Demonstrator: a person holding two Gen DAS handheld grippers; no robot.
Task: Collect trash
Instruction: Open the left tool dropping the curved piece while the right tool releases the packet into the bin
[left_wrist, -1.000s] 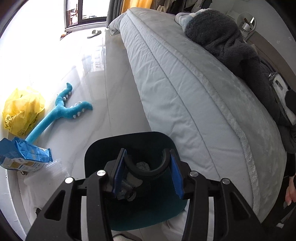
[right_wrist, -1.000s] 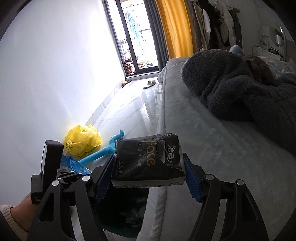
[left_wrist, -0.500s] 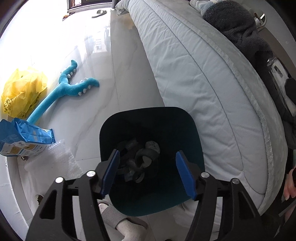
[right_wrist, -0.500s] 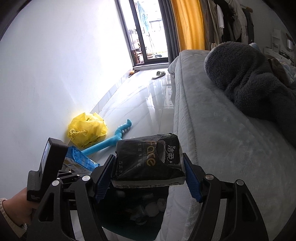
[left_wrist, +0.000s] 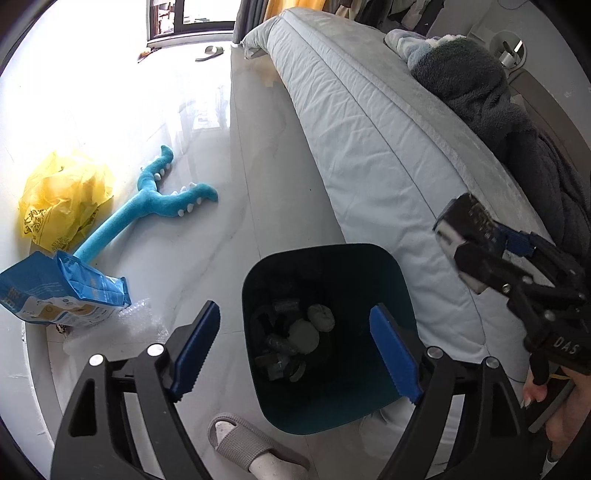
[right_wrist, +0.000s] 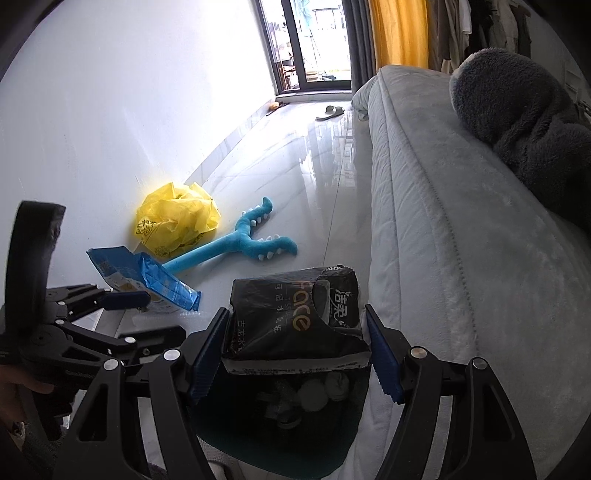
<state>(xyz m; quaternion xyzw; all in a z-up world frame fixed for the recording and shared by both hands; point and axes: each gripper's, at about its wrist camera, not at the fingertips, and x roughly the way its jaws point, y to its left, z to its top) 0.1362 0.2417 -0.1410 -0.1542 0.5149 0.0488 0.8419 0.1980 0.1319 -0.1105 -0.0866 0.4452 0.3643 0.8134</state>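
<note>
Daylight pours from the balcony door (right_wrist: 314, 48) at the top of both my views, blowing out the floor (left_wrist: 110, 92) at upper left. The bin's (left_wrist: 369, 280) inside is dark. Fisheye bends the bed (left_wrist: 369, 129); corners vignette black. Focus stays sharp.

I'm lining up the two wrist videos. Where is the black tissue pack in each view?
Left wrist: black tissue pack at the right edge, clamped in the right gripper.
Right wrist: black tissue pack low centre, above the bin.
Shared landmark: blue plush toy on the floor.
</note>
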